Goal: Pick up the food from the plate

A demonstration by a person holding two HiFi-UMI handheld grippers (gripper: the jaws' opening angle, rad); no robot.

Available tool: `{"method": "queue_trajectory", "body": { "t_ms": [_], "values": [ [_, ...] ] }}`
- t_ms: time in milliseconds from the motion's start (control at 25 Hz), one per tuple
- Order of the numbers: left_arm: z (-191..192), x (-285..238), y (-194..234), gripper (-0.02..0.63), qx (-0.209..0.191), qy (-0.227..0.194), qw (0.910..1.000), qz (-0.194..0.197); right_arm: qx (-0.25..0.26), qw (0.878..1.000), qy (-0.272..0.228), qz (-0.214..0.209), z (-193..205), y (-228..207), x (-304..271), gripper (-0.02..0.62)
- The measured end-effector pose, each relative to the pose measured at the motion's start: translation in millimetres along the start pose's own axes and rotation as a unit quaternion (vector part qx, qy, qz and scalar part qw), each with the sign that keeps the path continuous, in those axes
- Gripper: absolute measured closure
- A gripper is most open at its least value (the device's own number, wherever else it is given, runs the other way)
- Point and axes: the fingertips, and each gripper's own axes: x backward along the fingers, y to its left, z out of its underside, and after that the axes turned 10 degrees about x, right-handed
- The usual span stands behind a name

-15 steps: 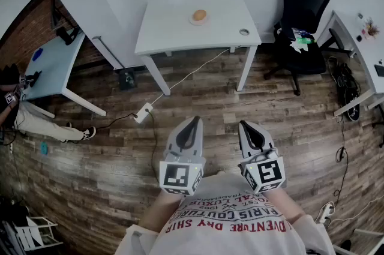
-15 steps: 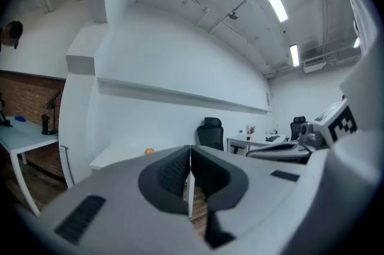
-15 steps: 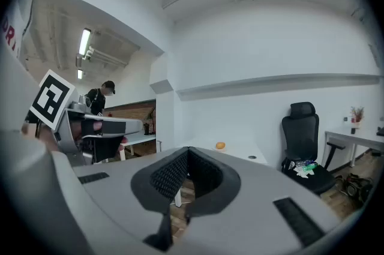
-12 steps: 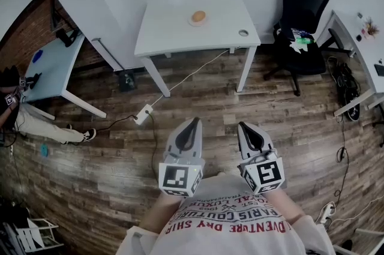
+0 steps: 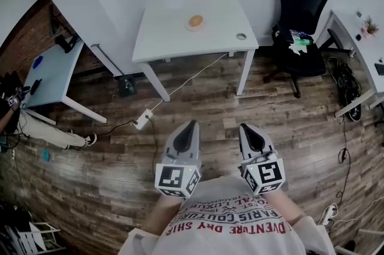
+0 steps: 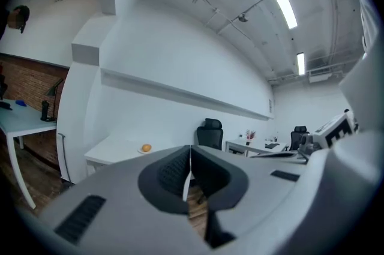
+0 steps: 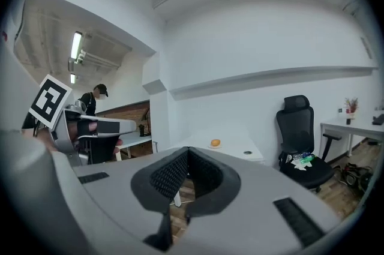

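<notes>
Left side: the left gripper [image 5: 190,126] is held level over the brown wood-plank floor [image 5: 288,122], close to the person's chest; its jaws are clenched together with nothing between them.
Right side: the right gripper [image 5: 245,126] sits just right of the left one, not touching it; its jaws are also pressed shut and empty.
Food: a round orange-brown piece of food [image 5: 195,20] lies on a small white plate [image 5: 195,27].
Bench: the white rectangular bench [image 5: 174,41] stands against the far wall, well apart from both grippers; the plate rests on its far middle part.
Right of bench: a black office chair [image 5: 303,5].
Floor between: a white power strip [image 5: 143,119] lies near the bench's left leg, and its cable runs up to the bench.
Near edge: the person's white printed shirt [image 5: 228,221].
</notes>
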Motion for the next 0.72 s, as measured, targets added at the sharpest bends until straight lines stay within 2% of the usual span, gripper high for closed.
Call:
{"method": "queue_trajectory", "body": {
  "t_ms": [320, 600, 720],
  "values": [
    [20.5, -3.1, 3.4, 0.598, 0.027, 0.024, 0.9992, -0.02, -0.02, 1.0, 0.021, -0.006, 18.6, -13.5, -9.0, 0.586],
    [4.0, -13.9, 42.4, 0.598, 0.034, 0.015, 0.9982, -0.048, -0.019, 0.999, 0.021, -0.02, 11.3, -10.3, -45.6, 0.586],
    [5.5, -31.3, 54.8, 0.598, 0.043, 0.015, 0.9981, -0.041, -0.015, 0.999, 0.033, -0.025, 18.1, -9.2, -63.2, 0.586]
  ]
}}
